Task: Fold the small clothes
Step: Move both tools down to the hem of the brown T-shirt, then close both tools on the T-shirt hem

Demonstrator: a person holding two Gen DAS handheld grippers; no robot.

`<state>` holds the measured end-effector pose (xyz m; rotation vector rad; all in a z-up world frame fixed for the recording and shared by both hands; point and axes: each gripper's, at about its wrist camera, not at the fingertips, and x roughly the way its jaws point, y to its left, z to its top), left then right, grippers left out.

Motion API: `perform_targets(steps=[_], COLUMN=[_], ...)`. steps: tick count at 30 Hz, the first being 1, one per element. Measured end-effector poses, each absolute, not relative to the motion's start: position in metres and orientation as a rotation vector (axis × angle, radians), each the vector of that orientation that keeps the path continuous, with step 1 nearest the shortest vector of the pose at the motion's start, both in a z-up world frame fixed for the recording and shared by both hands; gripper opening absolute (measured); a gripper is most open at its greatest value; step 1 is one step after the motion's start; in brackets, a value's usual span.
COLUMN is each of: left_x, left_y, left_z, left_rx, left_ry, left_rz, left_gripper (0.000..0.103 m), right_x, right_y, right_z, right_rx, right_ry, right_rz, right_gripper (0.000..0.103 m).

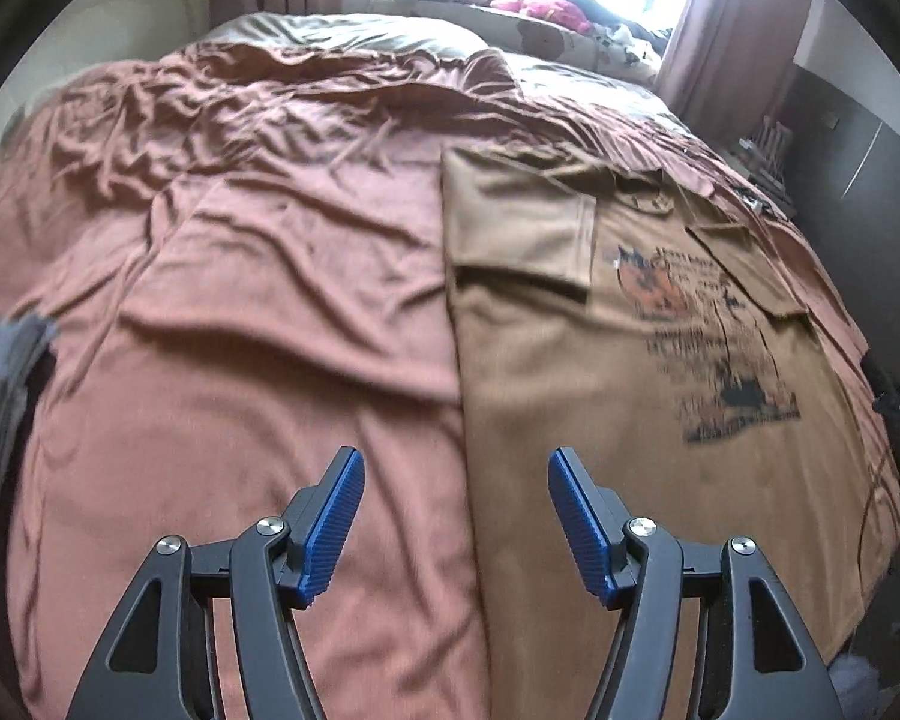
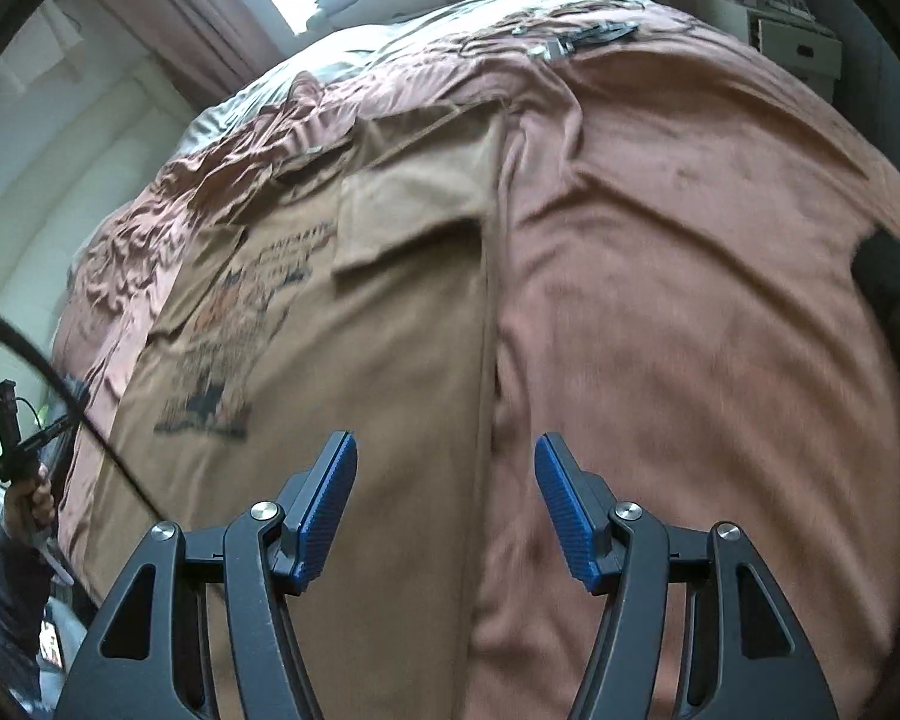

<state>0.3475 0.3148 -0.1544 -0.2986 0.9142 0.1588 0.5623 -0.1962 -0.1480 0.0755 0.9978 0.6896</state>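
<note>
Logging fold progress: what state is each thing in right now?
T-shirt: flat on the bed, both sides folded inward, print facing up, not yet folded lengthwise.
Bedspread: wrinkled, spread over the bed.
Left claw: open, empty, above the shirt's edge.
Right claw: open, empty, above the shirt's other edge.
Curtains: drawn back, window bright.

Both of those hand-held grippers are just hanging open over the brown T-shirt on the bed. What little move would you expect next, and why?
Probably each lowers to a long edge of the T-shirt and pinches it. Both sleeves already lie folded in, leaving a long strip on the bedspread. The left hand-held gripper and right hand-held gripper are open and empty, each above one edge, so grasping for the next fold seems likely.
</note>
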Motion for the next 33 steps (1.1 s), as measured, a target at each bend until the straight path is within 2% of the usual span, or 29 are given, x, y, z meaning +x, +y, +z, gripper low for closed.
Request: perform_targets(steps=[10,15,18,24,33], left_x=[0.263,0.233,0.221,0.193,0.167], left_y=[0.296,0.289,0.288,0.294,0.299], left_z=[-0.172,-0.183,-0.191,-0.214,-0.225], left_rx=[-0.376,-0.46,-0.505,-0.676,-0.915], left_ry=[0.921,0.936,0.955,0.993,0.967], left_rz=[0.112,0.107,0.105,0.099,0.019], left_gripper=[0.065,0.06,0.051,0.044,0.043], right_x=[0.499,0.475,0.465,0.451,0.438], right_y=[-0.247,-0.263,-0.271,-0.281,-0.291], right_z=[-0.175,-0.179,-0.184,-0.19,-0.206], right_rx=[0.107,0.132,0.156,0.207,0.37], right_ry=[1.007,1.013,1.025,1.036,1.094], right_rz=[0.672,0.67,0.673,0.697,0.804], right_gripper=[0.06,0.06,0.06,0.06,0.06])
